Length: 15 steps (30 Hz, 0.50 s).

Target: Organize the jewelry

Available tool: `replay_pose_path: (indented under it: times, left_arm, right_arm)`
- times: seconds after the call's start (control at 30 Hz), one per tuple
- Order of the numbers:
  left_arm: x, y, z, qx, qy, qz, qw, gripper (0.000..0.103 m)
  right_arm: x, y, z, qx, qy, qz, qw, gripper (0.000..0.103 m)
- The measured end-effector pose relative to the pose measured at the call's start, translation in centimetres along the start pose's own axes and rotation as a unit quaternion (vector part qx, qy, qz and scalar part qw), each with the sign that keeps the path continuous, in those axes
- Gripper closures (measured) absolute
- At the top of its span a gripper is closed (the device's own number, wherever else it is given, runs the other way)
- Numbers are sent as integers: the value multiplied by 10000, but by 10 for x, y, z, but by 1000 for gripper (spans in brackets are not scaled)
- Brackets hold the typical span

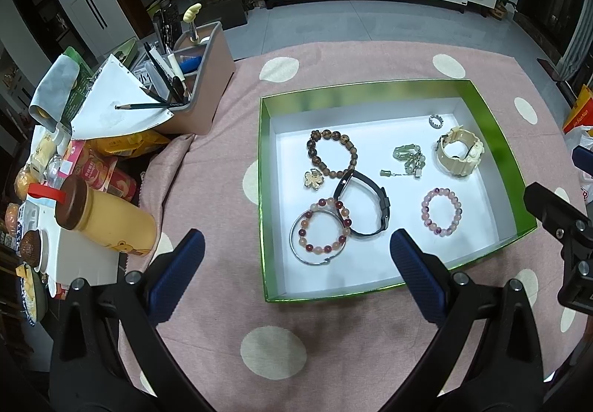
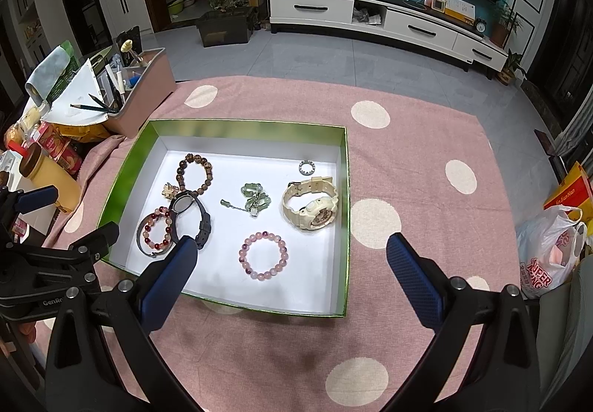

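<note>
A green box [image 1: 496,138] [image 2: 346,212] with a white floor sits on the pink dotted cloth. Inside lie a brown bead bracelet [image 1: 332,152] [image 2: 195,173], a gold flower brooch [image 1: 314,179], a black watch [image 1: 365,206] [image 2: 192,213], a red bead bracelet inside a silver bangle [image 1: 323,229] [image 2: 157,228], a jade chain piece [image 1: 407,160] [image 2: 252,200], a cream watch [image 1: 459,151] [image 2: 310,205], a pink bead bracelet [image 1: 441,212] [image 2: 264,255] and a small silver ring [image 1: 436,121] [image 2: 306,167]. My left gripper [image 1: 296,256] is open and empty over the box's near left edge. My right gripper [image 2: 291,260] is open and empty above the box's near right corner.
A pink organizer with pens [image 1: 196,86] [image 2: 139,93] stands left of the box. A yellow bottle [image 1: 107,215], snack packs and papers crowd the left side. A plastic bag [image 2: 548,256] sits at the right. A TV cabinet [image 2: 370,17] stands beyond the floor.
</note>
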<state>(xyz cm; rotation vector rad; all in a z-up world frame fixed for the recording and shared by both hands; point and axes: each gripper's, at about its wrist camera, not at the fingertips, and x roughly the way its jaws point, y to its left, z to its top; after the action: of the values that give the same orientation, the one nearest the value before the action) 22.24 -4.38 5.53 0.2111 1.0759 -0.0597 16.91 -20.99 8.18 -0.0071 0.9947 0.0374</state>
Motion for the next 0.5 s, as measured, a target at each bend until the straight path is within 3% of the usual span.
replay_pose_path:
  times: [0.5]
  left_arm:
    - [-2, 1, 0, -22, -36, -72, 10000, 2]
  right_arm:
    - [1, 0, 0, -3, 4, -4, 10000, 1]
